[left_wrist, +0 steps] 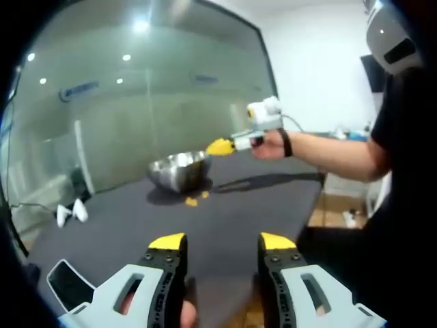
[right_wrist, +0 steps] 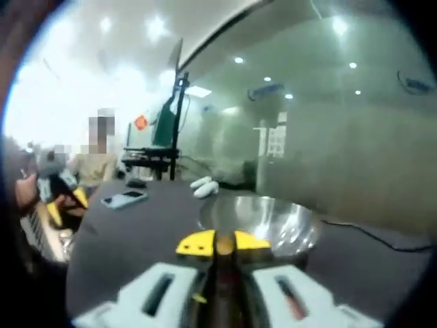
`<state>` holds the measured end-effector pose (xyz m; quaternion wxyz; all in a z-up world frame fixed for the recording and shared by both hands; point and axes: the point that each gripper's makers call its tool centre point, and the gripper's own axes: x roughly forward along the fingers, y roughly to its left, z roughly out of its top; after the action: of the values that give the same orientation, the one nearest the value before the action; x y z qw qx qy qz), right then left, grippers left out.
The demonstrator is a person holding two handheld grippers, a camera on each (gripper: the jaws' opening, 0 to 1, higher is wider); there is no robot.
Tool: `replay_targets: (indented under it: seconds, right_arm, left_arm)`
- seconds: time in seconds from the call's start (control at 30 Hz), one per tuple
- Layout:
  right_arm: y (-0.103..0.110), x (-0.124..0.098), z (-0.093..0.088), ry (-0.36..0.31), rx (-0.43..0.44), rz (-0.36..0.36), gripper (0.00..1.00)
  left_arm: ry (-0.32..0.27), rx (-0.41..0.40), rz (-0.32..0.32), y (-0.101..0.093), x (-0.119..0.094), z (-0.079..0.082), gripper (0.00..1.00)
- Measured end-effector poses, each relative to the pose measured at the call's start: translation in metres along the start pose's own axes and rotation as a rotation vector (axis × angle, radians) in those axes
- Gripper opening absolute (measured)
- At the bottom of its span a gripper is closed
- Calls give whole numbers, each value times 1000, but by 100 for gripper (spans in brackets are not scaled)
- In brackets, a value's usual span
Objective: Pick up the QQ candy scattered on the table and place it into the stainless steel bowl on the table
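Observation:
The stainless steel bowl (left_wrist: 179,169) stands on the dark table (left_wrist: 259,205), towards its far side. Two small orange QQ candies (left_wrist: 192,201) lie on the table just in front of the bowl. My left gripper (left_wrist: 222,242) hangs over the near edge of the table, open and with nothing between its yellow tips. A hand holds my right gripper (left_wrist: 220,146) in the air beside the bowl's right rim. In the right gripper view, my right gripper (right_wrist: 223,244) is shut just short of the bowl (right_wrist: 273,215), with an orange sliver of candy pinched between the tips.
A phone (left_wrist: 65,283) lies near the table's front left corner, also seen as the phone (right_wrist: 123,199). Small white objects (left_wrist: 72,213) rest at the left edge. A glass wall stands behind the table. A tripod stand (right_wrist: 171,123) and seated people are at the far end.

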<state>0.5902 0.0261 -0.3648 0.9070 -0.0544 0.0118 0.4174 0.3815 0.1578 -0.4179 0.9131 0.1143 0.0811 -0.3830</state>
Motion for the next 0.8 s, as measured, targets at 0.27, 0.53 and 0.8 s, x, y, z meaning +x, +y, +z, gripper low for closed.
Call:
replay_targets:
  seconds: [0.27, 0.53, 0.8]
  right_arm:
    - [-21, 28, 9, -18, 49, -46, 10]
    - [-26, 38, 16, -54, 156, -40, 16]
    - [-22, 37, 14, -41, 134, -32, 21]
  left_arm:
    - [5, -3, 9, 1, -3, -2, 43]
    - [6, -4, 17, 4, -6, -3, 43]
    - [11, -5, 1, 0, -2, -4, 43]
